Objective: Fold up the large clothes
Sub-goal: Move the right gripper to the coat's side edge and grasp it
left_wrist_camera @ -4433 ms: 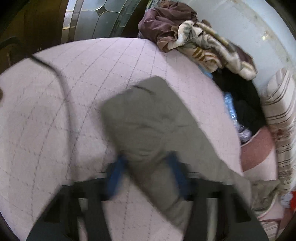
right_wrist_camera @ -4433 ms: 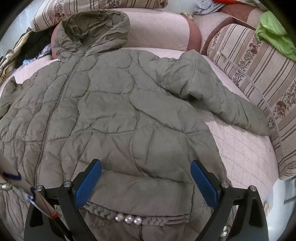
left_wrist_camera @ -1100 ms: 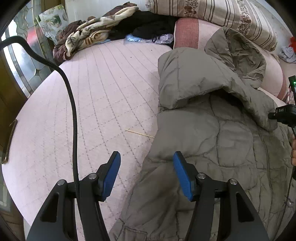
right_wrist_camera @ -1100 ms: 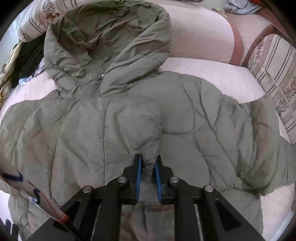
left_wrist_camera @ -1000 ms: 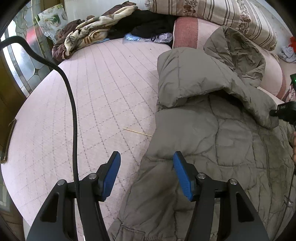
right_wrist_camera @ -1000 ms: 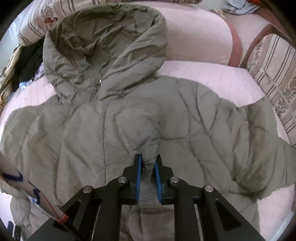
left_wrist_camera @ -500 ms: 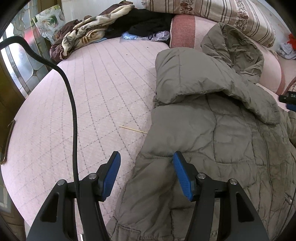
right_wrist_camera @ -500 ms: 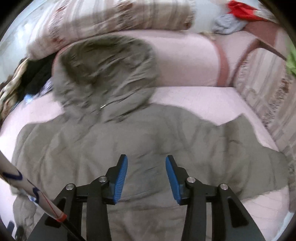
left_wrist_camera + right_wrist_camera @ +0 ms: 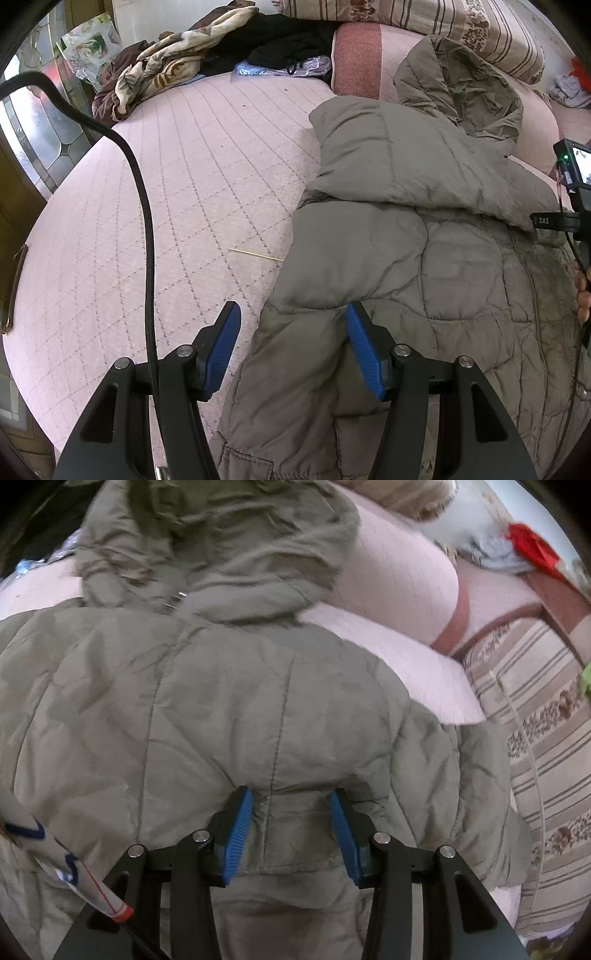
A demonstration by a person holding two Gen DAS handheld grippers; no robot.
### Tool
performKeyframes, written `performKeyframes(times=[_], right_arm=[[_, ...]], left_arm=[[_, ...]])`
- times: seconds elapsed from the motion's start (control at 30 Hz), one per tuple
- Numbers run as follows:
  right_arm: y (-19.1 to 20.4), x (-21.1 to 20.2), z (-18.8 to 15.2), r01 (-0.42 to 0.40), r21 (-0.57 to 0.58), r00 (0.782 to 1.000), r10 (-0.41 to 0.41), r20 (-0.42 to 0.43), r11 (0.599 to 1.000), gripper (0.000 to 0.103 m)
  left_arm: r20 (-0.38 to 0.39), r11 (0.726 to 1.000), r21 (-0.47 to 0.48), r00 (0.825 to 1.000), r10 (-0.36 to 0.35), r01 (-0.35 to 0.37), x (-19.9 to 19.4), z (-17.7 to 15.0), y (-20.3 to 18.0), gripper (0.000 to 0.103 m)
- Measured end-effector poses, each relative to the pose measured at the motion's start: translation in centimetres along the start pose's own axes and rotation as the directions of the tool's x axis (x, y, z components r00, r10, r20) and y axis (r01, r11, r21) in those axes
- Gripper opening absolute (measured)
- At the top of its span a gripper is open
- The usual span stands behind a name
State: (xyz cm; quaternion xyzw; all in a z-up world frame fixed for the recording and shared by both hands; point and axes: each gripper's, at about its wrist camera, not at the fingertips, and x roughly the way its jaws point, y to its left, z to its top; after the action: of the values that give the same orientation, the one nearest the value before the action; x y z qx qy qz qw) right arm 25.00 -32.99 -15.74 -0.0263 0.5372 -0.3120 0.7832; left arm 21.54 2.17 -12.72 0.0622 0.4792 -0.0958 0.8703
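Olive quilted jacket (image 9: 221,709) lies flat on the pink bed (image 9: 184,177), sleeves folded in. My right gripper (image 9: 291,830) has just been opening, nothing pinched; left gripper (image 9: 293,354) is open over the hem edge. Next I'd grab the hem with both, evenly.

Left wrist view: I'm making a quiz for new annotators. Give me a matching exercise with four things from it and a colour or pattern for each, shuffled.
Things:
1. padded jacket
2. quilted bed cover
3. cable
4. long pillow

Colours or patterns:
A. black
B. striped beige and brown
C. olive grey
D. pale pink

Pairs: 1-C, 2-D, 3-A, 4-B
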Motion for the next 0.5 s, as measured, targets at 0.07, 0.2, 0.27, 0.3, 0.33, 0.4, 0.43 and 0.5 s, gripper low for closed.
performKeyframes(times=[0.07,0.2,0.27,0.3,0.33,0.4,0.43,0.5], right_arm=[[-0.7,0.4,0.1,-0.028,0.024,0.999,0.028,-0.015,0.999,0.049],[-0.7,0.0,-0.2,-0.008,-0.014,1.000,0.009,0.009,1.000,0.055],[-1.5,-1.0,-0.5,-0.030,-0.011,0.999,0.031,0.031,0.999,0.057],[-2.3,-1.8,-0.8,-0.052,0.010,0.998,0.051,0.039,0.999,0.057],[-3.2,-2.6,-1.1,-0.077,0.045,0.996,0.075,0.051,0.996,0.057],[-5.9,-4.6,-2.4,-0.136,0.125,0.988,0.126,0.088,0.983,0.060],[-8.0,-5.9,-3.5,-0.189,0.172,0.978,0.170,0.117,0.967,0.062],[-10.9,-7.6,-5.3,-0.246,0.226,0.964,0.214,0.159,0.943,0.069]], left_arm=[[-0.003,1.000,0.005,1.000,0.002,-0.002,0.1,0.0,-0.2,0.058],[-0.002,1.000,0.014,1.000,0.016,-0.016,0.2,-0.2,-0.5,0.058],[0.002,1.000,0.019,1.000,0.025,-0.025,0.1,-0.3,-0.8,0.058],[0.003,0.999,0.020,1.000,0.026,-0.026,0.0,-0.3,-0.9,0.058],[0.005,0.999,0.022,1.000,0.027,-0.027,-0.1,-0.4,-1.0,0.058],[0.008,0.999,0.029,1.000,0.022,-0.022,-0.3,-0.5,-1.2,0.058],[0.011,0.999,0.031,1.000,0.021,-0.021,-0.4,-0.6,-1.3,0.058],[0.021,0.999,0.038,0.999,0.024,-0.025,-0.8,-0.7,-1.5,0.058]])
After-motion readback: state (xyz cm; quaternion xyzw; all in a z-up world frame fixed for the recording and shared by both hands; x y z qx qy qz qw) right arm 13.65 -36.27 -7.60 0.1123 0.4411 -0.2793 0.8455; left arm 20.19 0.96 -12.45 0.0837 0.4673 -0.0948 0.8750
